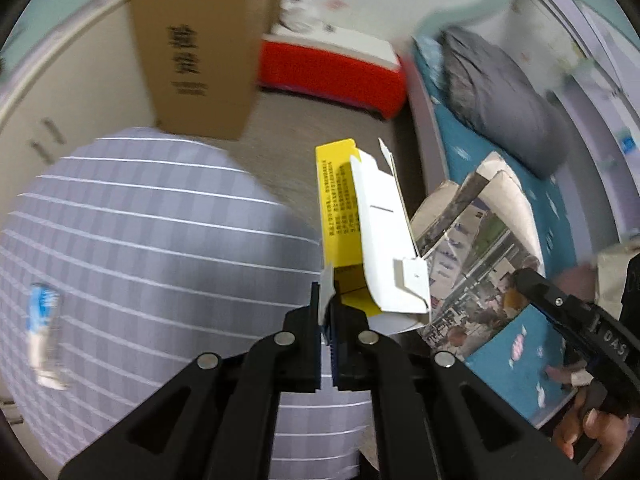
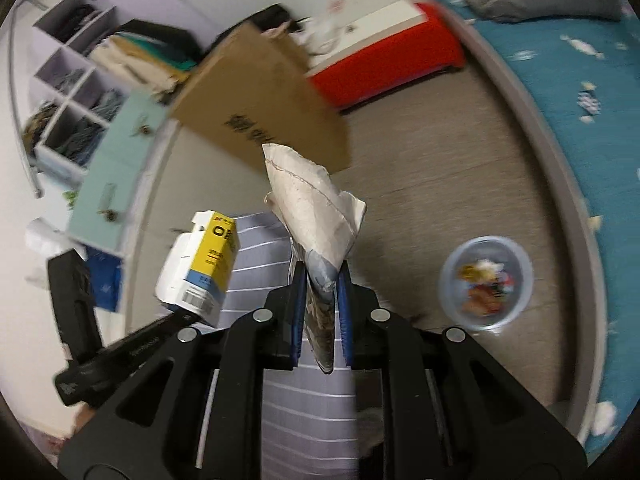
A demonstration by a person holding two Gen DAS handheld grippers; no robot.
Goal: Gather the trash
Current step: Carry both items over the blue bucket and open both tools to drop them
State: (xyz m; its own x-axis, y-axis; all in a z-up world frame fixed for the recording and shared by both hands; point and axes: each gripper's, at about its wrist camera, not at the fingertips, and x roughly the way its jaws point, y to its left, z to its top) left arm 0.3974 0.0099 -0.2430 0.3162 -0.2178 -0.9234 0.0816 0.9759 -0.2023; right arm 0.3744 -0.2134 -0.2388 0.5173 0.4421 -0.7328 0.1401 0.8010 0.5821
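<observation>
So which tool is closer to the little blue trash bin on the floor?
Right, probably. The right tool, holding folded newspaper, has the bin just beside it; the left tool with the yellow box is on the far side.

left wrist: close, angled down over striped surface | right wrist: close, tilted down toward floor | shared: cardboard box, bed

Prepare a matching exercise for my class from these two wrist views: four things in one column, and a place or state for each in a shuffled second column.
Things
1. yellow and white carton
2. folded newspaper
3. clear bin
4. cardboard box

Places or states
A. on the floor, holding scraps
B. pinched in the left gripper
C. standing tall beside the cupboard
D. clamped in the right gripper

Pairs: 1-B, 2-D, 3-A, 4-C
</observation>
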